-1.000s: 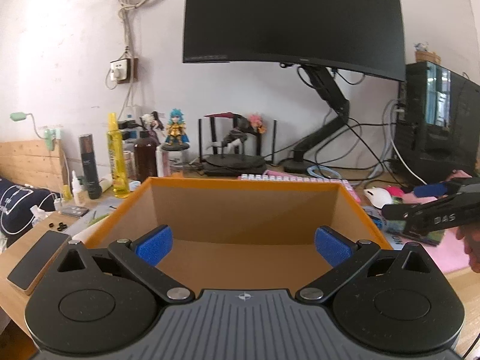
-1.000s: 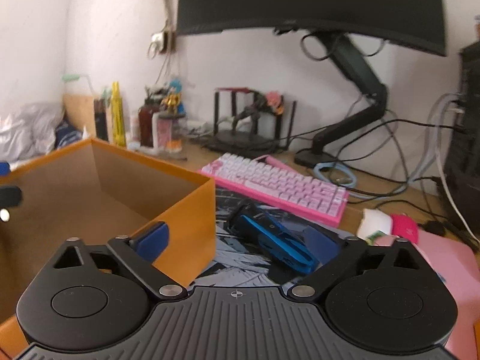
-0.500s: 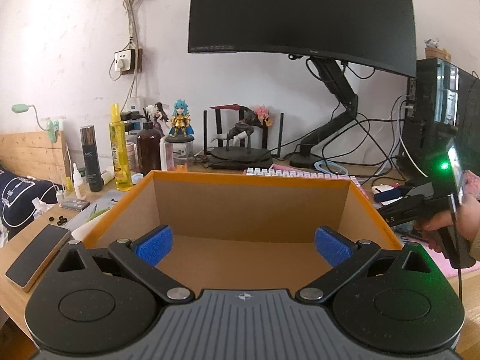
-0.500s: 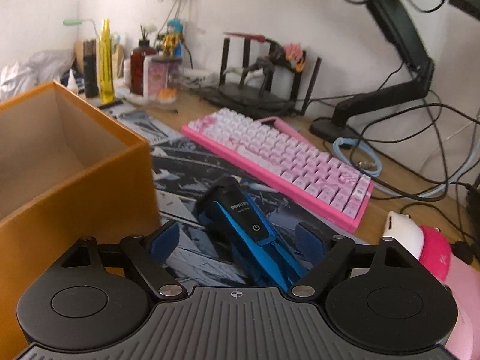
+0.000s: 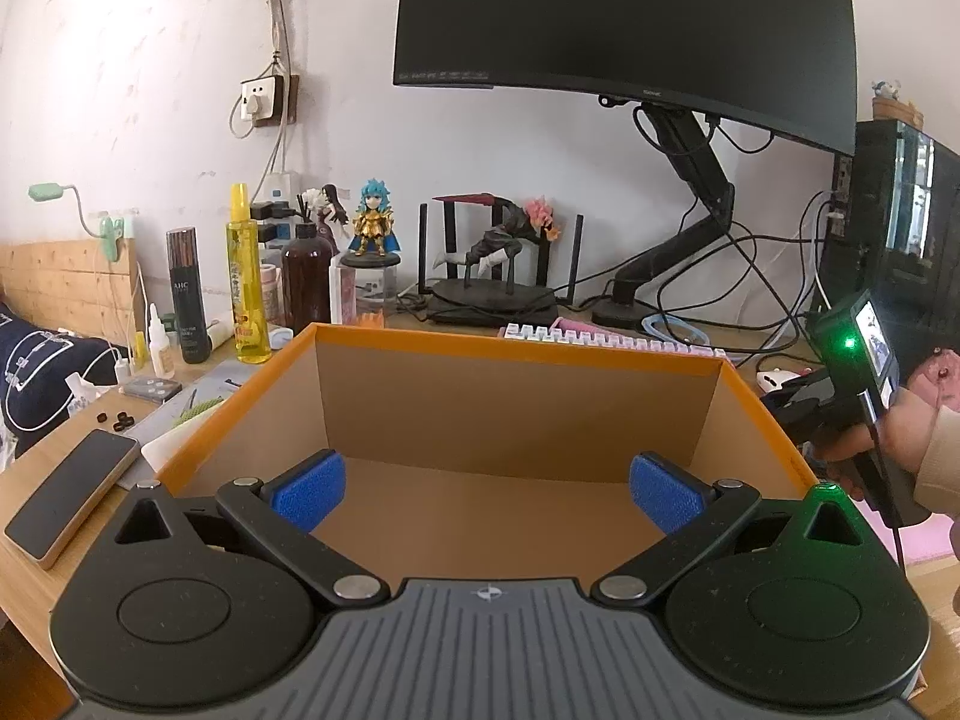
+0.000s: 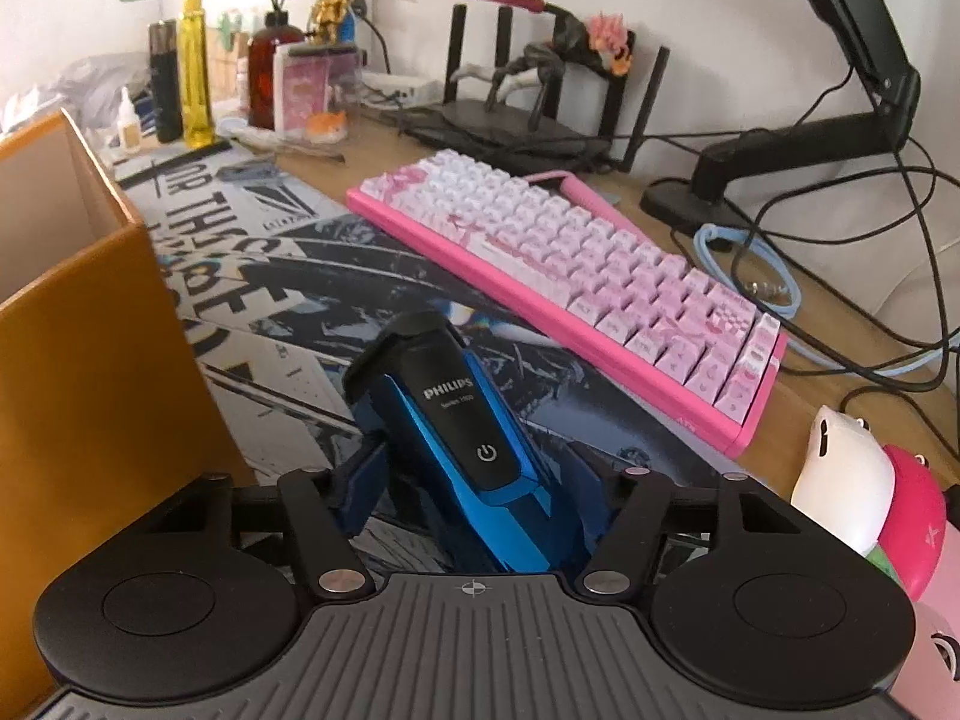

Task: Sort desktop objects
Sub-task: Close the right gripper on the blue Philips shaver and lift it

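Since a second ago the right tongs (image 6: 465, 480) have dropped toward the tabletop (image 6: 852, 372) and closed in from wide open around a blue electric shaver (image 6: 456, 420), which now sits between the jaws; the jaws have just been closing, the blue pads (image 6: 363, 474) lie against the shaver's sides, and the grip looks made. The shaver lies on a printed desk mat (image 6: 258, 276), its black head pointing away from the camera, its lower body hidden between the fingers. Just to its left stands the wall of an orange cardboard box (image 6: 102, 330); beyond it to the right lies a pink keyboard (image 6: 570, 276), with a white mouse (image 6: 846, 450) near the keyboard's end.

The left tongs (image 5: 487, 489) have barely shifted and hang wide open with nothing between them, held over the near edge of the box (image 5: 516, 354), whose brown interior shows bare. A phone (image 5: 72, 495) lies on the tabletop to the left of the box. At the right edge of the left wrist view, a hand (image 5: 900, 438) grips the handle of the other tool.
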{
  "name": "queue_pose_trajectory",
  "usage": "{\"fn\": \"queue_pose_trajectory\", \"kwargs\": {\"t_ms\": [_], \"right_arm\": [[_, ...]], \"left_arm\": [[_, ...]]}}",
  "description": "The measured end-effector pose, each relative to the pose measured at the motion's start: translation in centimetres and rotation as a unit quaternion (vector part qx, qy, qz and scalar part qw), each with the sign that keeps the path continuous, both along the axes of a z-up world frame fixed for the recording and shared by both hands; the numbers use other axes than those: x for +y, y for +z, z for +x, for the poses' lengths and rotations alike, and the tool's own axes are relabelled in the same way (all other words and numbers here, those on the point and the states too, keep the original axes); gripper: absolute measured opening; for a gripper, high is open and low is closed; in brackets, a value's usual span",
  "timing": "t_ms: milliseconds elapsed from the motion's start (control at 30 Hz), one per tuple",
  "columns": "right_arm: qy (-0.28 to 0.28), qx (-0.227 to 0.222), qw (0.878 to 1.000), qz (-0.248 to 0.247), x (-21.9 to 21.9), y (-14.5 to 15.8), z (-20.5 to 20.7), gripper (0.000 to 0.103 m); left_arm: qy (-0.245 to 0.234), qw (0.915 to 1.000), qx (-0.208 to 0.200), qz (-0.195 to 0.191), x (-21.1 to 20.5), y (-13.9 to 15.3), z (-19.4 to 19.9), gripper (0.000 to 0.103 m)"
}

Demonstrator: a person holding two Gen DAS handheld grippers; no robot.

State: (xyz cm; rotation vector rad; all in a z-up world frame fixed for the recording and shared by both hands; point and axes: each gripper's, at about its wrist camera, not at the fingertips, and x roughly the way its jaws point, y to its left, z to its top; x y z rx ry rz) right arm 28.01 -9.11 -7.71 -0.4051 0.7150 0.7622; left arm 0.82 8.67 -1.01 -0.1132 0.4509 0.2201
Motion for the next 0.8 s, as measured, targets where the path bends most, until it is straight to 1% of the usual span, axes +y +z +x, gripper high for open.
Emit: {"fn": "queue_pose_trajectory", "kwargs": {"t_ms": [133, 233, 267, 300, 467, 600, 800], "right_arm": [[-0.004, 0.011, 1.0, -0.005, 0.1, -0.6, 0.5, 0.062], [-0.01, 0.025, 1.0, 0.012, -0.1, -0.6, 0.7, 0.056], [-0.012, 0.028, 0.999, 0.016, -0.2, -0.7, 0.7, 0.051], [-0.014, 0.031, 0.999, 0.021, -0.2, -0.7, 0.7, 0.049], [-0.03, 0.042, 0.998, 0.044, -0.7, -0.6, 0.5, 0.048], [-0.042, 0.044, 0.996, 0.062, -1.2, -0.6, -0.6, 0.048], [-0.071, 0.058, 0.991, 0.102, -3.1, 0.7, -1.9, 0.048]], "left_arm": [[-0.003, 1.0, -0.001, -0.001, 0.0, 0.1, 0.1, 0.103], [-0.003, 1.0, -0.001, -0.004, 0.1, 0.1, 0.1, 0.103], [-0.004, 1.0, 0.0, -0.004, 0.1, 0.0, 0.1, 0.103], [-0.004, 1.0, 0.0, -0.004, 0.1, 0.0, 0.1, 0.103], [-0.003, 1.0, 0.002, -0.002, 0.1, 0.1, 0.1, 0.103], [-0.001, 1.0, 0.005, -0.001, 0.2, 0.0, 0.0, 0.103], [0.004, 1.0, 0.001, -0.004, 0.5, 0.2, -0.5, 0.103]]}}
